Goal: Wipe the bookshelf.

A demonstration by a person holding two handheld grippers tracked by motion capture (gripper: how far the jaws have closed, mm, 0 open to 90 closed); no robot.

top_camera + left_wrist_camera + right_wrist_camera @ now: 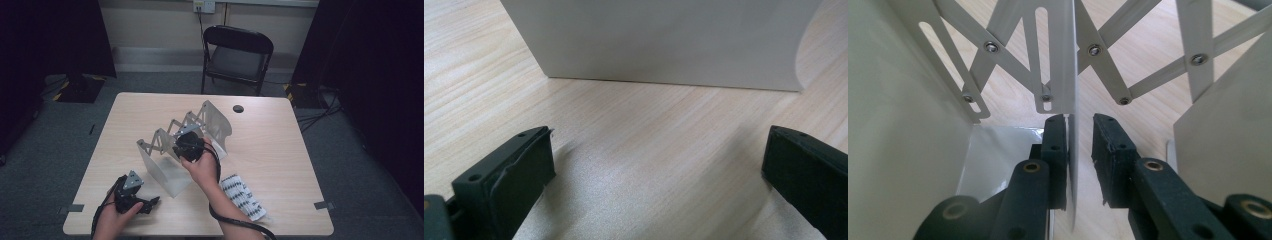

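Observation:
A pale metal expanding rack [167,172] with upright plates and a scissor lattice [167,131] stands in the middle of the table. My right gripper [188,146] reaches into it from above. In the right gripper view its jaws straddle a thin middle divider plate [1069,75]; the left pad [1055,145] lies against the plate, the right pad [1108,150] stands a little off it, so the gripper [1079,135] is open. My left gripper [150,203] rests low near the table's front left, open and holding nothing [659,170], facing the rack's near end plate [664,40].
A white packet with black stripes [243,196] lies on the wooden table [280,145] to the right of my right forearm. A dark round hole [238,108] sits near the far edge. A black folding chair [236,52] stands behind the table.

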